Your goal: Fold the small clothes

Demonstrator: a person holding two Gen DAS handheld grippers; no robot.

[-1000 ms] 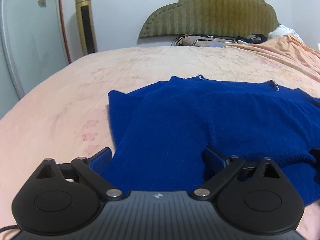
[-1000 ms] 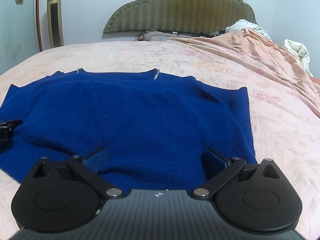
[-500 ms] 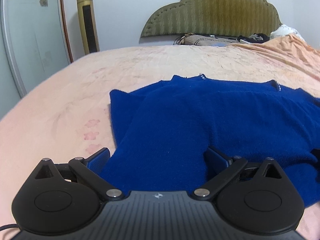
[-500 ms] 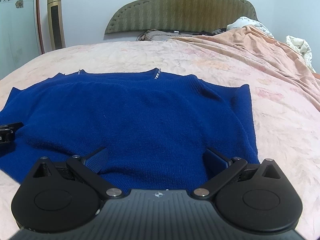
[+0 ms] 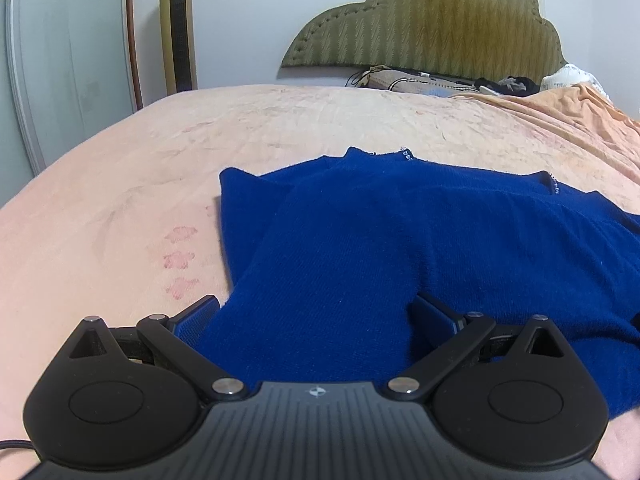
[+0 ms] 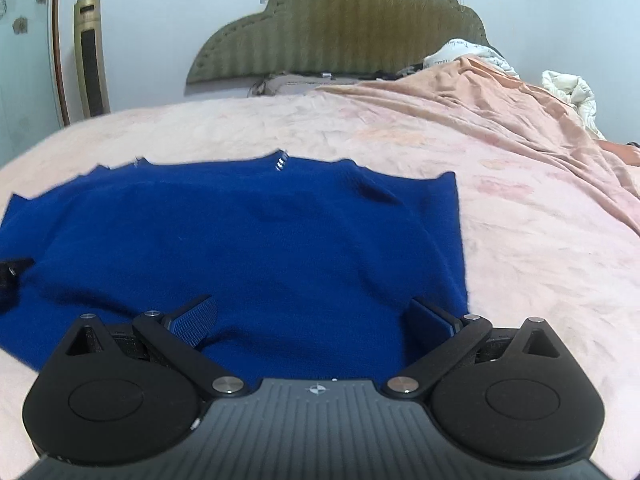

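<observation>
A blue sweater (image 5: 420, 248) lies spread on a peach bedspread (image 5: 120, 208), neck end twd the far side, hem at the near side by both grippers. Small white beads mark the neckline (image 6: 281, 162) in the right wrist view.

Left gripper (image 5: 316, 312): jaws wide apart, w/ the near-left part of the sweater filling the gap btwn them. Left finger sits at the sweater's left edge, just over bare bedspread; right finger is over the knit. Fabric rises in a hump btwn the fingers, but cannot tell if the pads actually touch or press it. Nothing clamped.

Right gripper (image 6: 316, 314): jaws also wide apart, over the near-right part of the sweater. Both fingers are above blue knit; the sweater's right edge runs just right of the right finger. Nothing clamped here either. Right wrist view is a bit blurred.

At the far left of the right wrist view, a black bit of the left gripper shows at the sweater's near-left area.

Left sleeve looks folded in over the body, giving a straight left edge (image 5: 224, 216). Pink flower prints (image 5: 180, 260) on the bedspread lie just left of it.

Far side: olive padded headboard (image 5: 432, 28), a gold tower fan (image 5: 178, 28) at far left by the wall, pillow and a rumpled white quilt (image 6: 572, 92) at far right.
</observation>
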